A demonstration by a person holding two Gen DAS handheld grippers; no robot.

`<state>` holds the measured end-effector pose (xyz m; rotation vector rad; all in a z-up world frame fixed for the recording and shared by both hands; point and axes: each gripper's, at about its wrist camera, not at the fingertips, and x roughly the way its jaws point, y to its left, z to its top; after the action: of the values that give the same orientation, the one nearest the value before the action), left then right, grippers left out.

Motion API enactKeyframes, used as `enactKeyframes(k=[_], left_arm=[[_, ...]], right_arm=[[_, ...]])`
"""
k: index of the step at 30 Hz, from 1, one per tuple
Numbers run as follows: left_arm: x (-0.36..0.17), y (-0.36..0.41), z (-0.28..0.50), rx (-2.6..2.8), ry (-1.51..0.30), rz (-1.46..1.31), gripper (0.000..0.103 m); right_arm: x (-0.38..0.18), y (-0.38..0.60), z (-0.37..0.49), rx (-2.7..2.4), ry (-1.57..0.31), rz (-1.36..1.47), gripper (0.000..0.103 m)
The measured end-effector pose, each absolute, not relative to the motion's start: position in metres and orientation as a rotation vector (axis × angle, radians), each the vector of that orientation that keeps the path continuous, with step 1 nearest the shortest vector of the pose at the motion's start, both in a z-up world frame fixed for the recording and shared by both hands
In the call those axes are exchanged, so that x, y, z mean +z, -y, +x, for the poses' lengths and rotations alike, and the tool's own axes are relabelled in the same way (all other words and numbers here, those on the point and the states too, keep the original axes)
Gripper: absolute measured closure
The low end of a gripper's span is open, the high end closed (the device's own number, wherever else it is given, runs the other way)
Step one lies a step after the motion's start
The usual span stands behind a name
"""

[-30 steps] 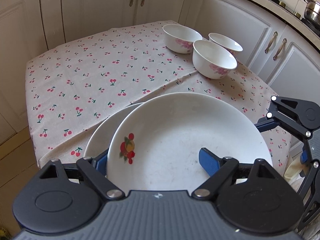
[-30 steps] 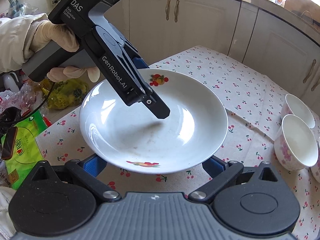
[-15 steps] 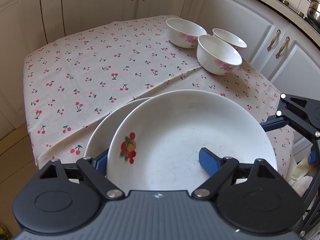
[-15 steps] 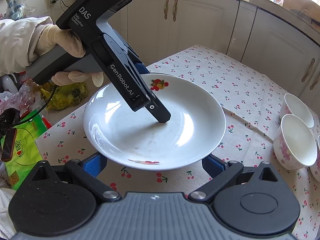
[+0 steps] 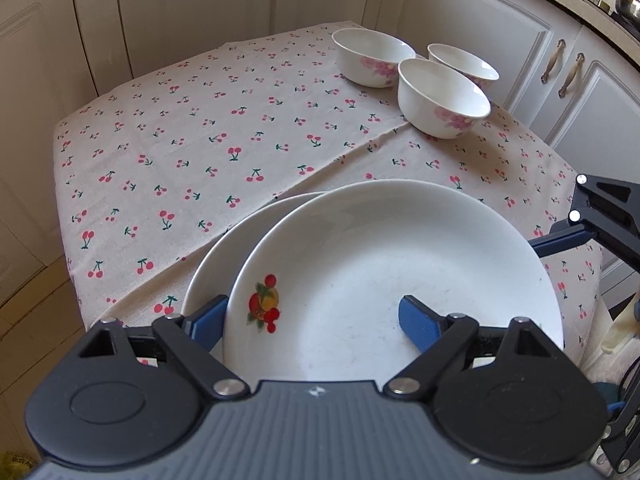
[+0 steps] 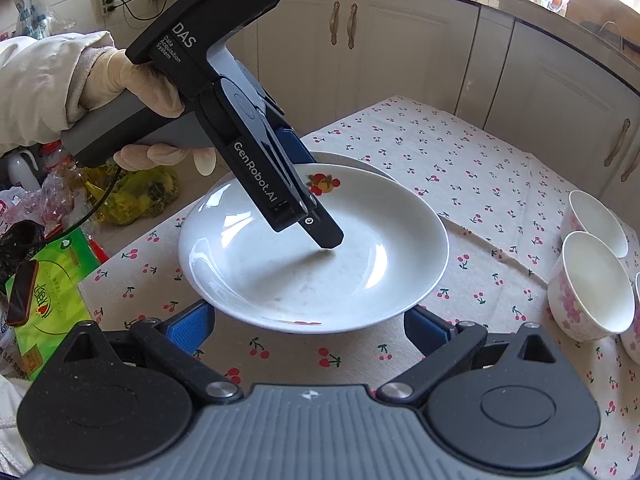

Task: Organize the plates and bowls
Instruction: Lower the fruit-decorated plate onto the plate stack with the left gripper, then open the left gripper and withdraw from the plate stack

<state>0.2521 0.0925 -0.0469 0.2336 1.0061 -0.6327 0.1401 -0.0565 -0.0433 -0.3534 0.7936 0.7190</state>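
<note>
A white plate with a fruit print lies on a second plate near the table's corner; both are empty, like the three bowls further along the cherry-print cloth. The left gripper straddles the upper plate's rim, one finger inside; the right gripper is spread, holding nothing. White cabinets stand behind. The lower plate is mostly hidden.
</note>
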Motion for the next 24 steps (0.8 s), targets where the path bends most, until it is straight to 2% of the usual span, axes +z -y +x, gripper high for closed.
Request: enactKeyframes(k=[24], left_arm=[[-0.034,-0.104,0.248,-0.578,-0.971,0.236,0.013]], right_arm=[[-0.046,0.051,0.144,0.723,-0.777,-0.377,0.000]])
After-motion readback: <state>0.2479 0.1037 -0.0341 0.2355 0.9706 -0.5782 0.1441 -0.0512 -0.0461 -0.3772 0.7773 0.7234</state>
